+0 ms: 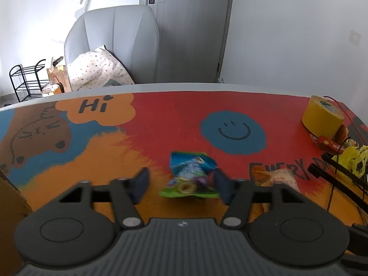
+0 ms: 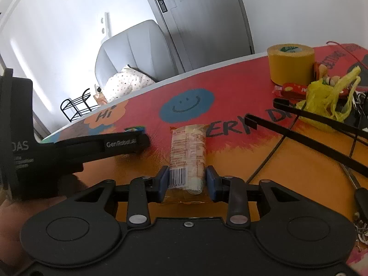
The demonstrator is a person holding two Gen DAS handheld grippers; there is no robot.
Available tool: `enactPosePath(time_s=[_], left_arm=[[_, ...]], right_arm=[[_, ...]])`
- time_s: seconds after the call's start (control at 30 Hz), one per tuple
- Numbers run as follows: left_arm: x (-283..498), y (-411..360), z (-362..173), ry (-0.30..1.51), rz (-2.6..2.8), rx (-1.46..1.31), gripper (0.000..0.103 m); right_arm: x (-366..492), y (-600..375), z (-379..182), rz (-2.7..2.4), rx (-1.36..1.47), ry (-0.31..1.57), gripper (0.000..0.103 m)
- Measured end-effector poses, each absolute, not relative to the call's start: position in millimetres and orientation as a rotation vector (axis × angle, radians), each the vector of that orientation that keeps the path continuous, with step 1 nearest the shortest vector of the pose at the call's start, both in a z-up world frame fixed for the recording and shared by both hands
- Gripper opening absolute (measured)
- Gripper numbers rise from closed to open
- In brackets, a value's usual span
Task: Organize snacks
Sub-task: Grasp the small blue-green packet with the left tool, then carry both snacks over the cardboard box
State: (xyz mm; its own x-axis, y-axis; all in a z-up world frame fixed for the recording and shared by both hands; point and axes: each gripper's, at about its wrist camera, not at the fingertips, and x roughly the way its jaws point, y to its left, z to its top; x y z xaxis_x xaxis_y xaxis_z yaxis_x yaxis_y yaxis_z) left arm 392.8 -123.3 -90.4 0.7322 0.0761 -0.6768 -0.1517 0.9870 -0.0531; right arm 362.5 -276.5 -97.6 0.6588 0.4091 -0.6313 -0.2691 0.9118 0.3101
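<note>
A blue-and-green snack packet (image 1: 191,172) lies on the colourful table mat (image 1: 161,119). My left gripper (image 1: 180,184) is open around it: the right finger (image 1: 220,184) is at the packet's edge and the left finger stands clear of it. From the right wrist view the left gripper (image 2: 124,145) shows side-on, with a corner of that packet (image 2: 135,128) behind it. My right gripper (image 2: 188,181) is shut on the near end of an orange-and-white wrapped snack bar (image 2: 187,151), which lies lengthwise on the mat. The same bar (image 1: 278,177) appears right of the left gripper.
A yellow tape roll (image 2: 291,63) stands at the back right. Beside it are a red snack wrapper (image 2: 292,89) and a yellow plastic bag (image 2: 326,101). Black bars (image 2: 310,124) and cables cross the right side. A brown box (image 1: 9,195) is at the left edge. A grey chair (image 1: 119,43) stands behind the table.
</note>
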Motion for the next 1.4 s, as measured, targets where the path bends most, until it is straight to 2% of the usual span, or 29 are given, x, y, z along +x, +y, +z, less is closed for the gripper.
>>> enactPosePath(time_s=[0.03, 0.17, 0.27, 1.4], left_arm=[[393.2, -121.8, -90.1, 0.74, 0.131, -0.104, 0.035], [384.7, -121.5, -86.7, 0.738, 0.104, -0.09, 0.028], [375.9, -117.6, -82.0, 0.749, 0.093, -0.111, 0.026], [233.6, -59.4, 32.4, 0.536, 0.038, -0.19, 0.026]], right_arm=[[361.6, -273.8, -97.6, 0.383, 0.178, 0.754, 0.033], [358.4, -271.9, -97.2, 0.372, 0.18, 0.751, 0.031], [351.7, -271.6, -93.9, 0.378, 0.193, 0.75, 0.031], [255.0, -211.5, 6.3, 0.442, 0.143, 0.525, 0.03]])
